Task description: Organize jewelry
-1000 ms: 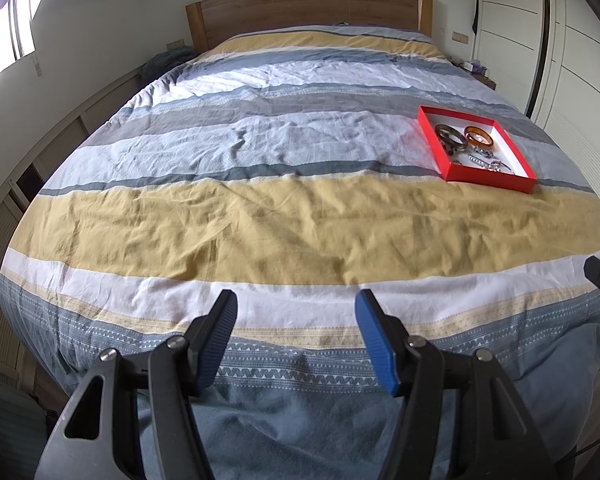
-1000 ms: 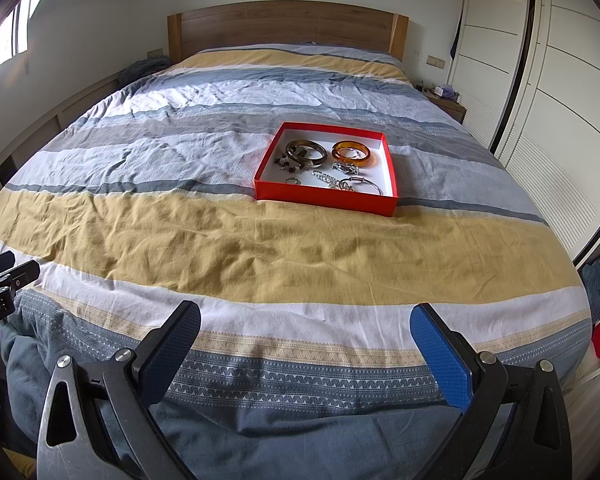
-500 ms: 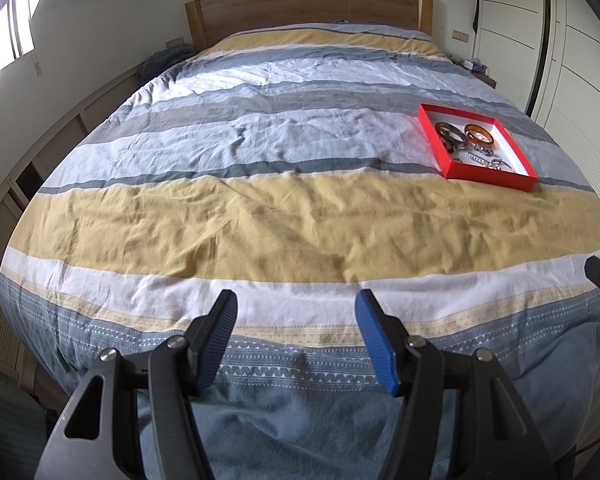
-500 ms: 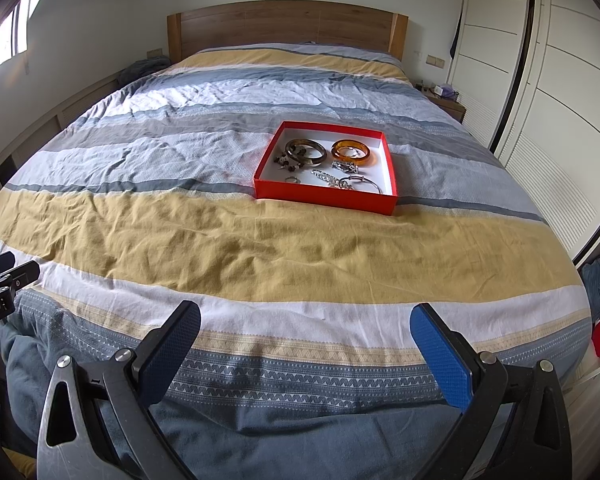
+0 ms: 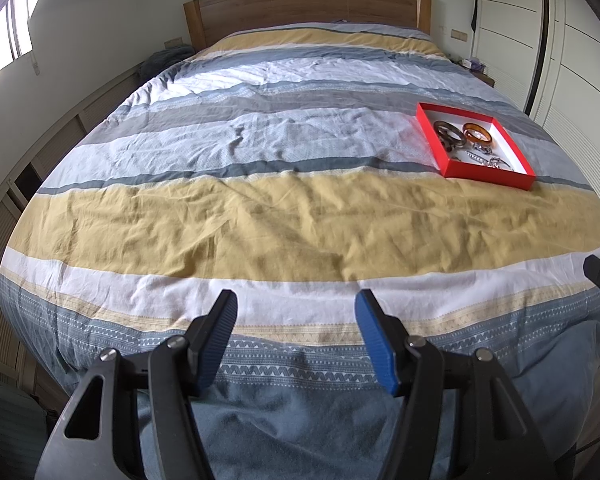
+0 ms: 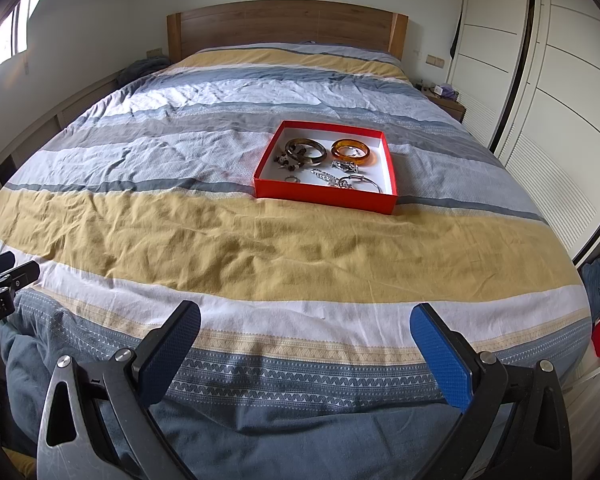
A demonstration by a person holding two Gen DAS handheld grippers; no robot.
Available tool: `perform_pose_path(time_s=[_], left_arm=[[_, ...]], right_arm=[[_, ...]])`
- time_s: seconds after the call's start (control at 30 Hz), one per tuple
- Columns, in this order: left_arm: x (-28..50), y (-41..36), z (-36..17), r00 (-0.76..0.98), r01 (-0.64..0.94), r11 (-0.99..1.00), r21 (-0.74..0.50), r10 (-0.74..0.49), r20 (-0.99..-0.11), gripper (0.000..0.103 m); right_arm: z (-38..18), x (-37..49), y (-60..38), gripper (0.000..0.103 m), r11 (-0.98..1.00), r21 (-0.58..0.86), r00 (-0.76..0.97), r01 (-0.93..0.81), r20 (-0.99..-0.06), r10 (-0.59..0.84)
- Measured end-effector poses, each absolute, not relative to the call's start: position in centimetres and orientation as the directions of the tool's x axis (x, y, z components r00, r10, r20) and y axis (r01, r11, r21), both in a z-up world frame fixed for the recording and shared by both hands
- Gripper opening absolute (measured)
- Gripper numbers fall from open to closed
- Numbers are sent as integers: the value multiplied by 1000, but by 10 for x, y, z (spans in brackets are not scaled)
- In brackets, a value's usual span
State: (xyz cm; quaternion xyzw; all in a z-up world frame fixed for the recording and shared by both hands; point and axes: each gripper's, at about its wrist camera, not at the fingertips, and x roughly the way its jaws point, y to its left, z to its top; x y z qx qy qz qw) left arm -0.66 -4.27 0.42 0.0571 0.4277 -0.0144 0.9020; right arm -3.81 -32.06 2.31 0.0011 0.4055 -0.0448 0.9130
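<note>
Red tray point(image 6: 324, 196) sits on the striped duvet point(image 6: 260, 248), well apart from both grippers, on the grey/blue band just past the yellow stripe. All the jewelry I can see is inside it; none shows loose on the duvet.

Contents, right wrist view:
- dark bangle point(image 6: 306, 149), far-left part of the tray
- amber bangle point(image 6: 351, 151), just beside it toward 3 o'clock, apparently not touching
- small dark cluster point(image 6: 289, 160) at the dark bangle's near edge
- small ring point(image 6: 291, 179) near the front-left corner
- silver chain and thin hoop point(image 6: 346, 180) tangled along the front; can't separate individual pieces

Key relation: from the right gripper point(image 6: 306, 344) the tray is at about 12 o'clock, almost dead ahead. From the left gripper point(image 5: 296, 336) it's at about 1–2 o'clock point(image 5: 488, 176), off toward the bed's right side. Right one is nearer and better lined up.

Tray's near wall runs roughly 9-to-3 across the right gripper's line, tilted slightly.

Fingers: both sets spread, the right wider than the left, nothing between them on either. Both hover over the foot of the bed.

Stage is ambiguous: pieces all in the tray fits either jewelry waiting to be sorted out of it or jewelry already gathered into it. Can't call it from this.
</note>
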Motion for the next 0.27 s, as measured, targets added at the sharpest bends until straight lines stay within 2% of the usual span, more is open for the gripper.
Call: perform_pose_path(time_s=[0.27], left_arm=[[-7,-43,4,631,74,993,91,24,-775,59]], right_arm=[[23,-38,-320,103,996,-35,667,82,-741,-81]])
